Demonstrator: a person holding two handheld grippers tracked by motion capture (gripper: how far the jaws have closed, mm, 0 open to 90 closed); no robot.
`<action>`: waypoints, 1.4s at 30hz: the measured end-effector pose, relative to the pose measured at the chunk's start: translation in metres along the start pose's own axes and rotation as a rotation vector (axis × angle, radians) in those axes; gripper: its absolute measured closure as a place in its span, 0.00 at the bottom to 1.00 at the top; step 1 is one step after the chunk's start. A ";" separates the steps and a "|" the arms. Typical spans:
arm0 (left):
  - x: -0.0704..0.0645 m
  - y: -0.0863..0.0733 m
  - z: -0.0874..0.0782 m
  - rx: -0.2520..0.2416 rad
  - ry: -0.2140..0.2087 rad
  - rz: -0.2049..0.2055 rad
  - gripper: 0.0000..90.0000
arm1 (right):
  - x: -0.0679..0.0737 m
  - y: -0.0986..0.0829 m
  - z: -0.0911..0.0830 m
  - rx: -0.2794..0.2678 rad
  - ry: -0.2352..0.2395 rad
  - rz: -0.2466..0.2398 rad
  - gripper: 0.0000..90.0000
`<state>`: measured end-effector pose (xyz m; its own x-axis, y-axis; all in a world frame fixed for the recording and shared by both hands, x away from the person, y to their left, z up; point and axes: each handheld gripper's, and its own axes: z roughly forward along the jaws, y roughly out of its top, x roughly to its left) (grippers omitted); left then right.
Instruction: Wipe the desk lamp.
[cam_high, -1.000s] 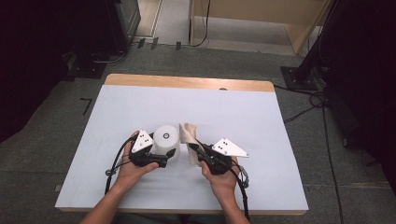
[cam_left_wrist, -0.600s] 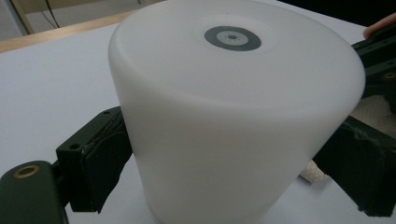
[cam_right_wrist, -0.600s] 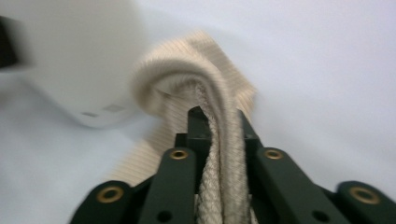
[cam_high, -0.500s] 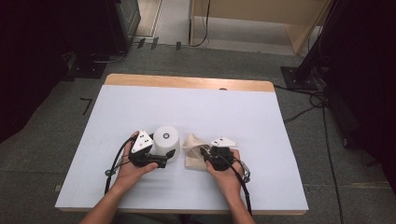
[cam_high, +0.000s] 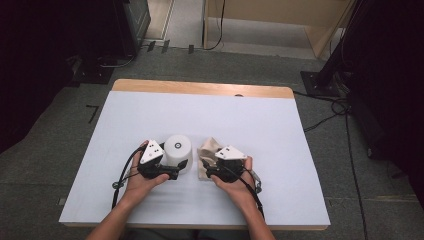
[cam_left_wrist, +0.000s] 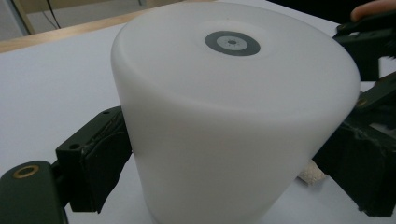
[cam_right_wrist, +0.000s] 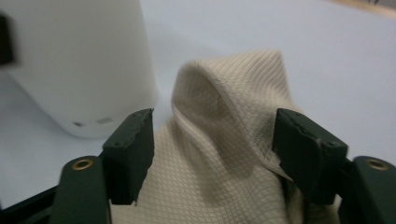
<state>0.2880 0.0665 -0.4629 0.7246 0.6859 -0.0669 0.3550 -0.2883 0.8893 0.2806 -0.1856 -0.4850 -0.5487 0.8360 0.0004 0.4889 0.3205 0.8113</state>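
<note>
A white cylinder (cam_high: 178, 148) with a grey ring on its top stands upright on the table's near half. My left gripper (cam_high: 181, 167) is shut on it, one jaw pressed to each side of its lower wall (cam_left_wrist: 233, 93). Just right of it lies a bunched beige waffle-weave cloth (cam_high: 208, 150). My right gripper (cam_high: 205, 167) points left at the cloth. Its jaws stand wide apart on either side of a raised fold (cam_right_wrist: 233, 93), so this gripper (cam_right_wrist: 215, 140) is open. The cylinder (cam_right_wrist: 79, 60) rises at the upper left of the right gripper view.
The white table top (cam_high: 250, 120) has a wooden strip (cam_high: 200, 89) along its far edge. Cables (cam_high: 122, 172) trail from both grippers toward the near edge. Dark stands and cables sit on the floor (cam_high: 330, 85) beyond the table.
My right gripper has turned and shifted left onto the cloth, which now stands bunched between its jaws. The left gripper and the cylinder have stayed put.
</note>
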 end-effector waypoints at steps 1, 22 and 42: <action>0.000 0.000 0.000 0.000 0.000 0.000 0.09 | 0.000 0.000 0.000 0.000 0.000 0.000 0.30; 0.002 -0.002 0.000 0.012 -0.010 -0.006 0.09 | -0.023 -0.017 0.004 0.040 -0.128 0.049 0.87; -0.005 -0.001 0.005 0.033 0.007 0.005 0.09 | 0.017 0.015 -0.033 -0.347 0.188 0.196 0.96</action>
<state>0.2867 0.0597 -0.4662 0.7225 0.6888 -0.0596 0.3709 -0.3134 0.8742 0.2561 -0.1818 -0.4534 -0.5976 0.7606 0.2538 0.3568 -0.0313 0.9337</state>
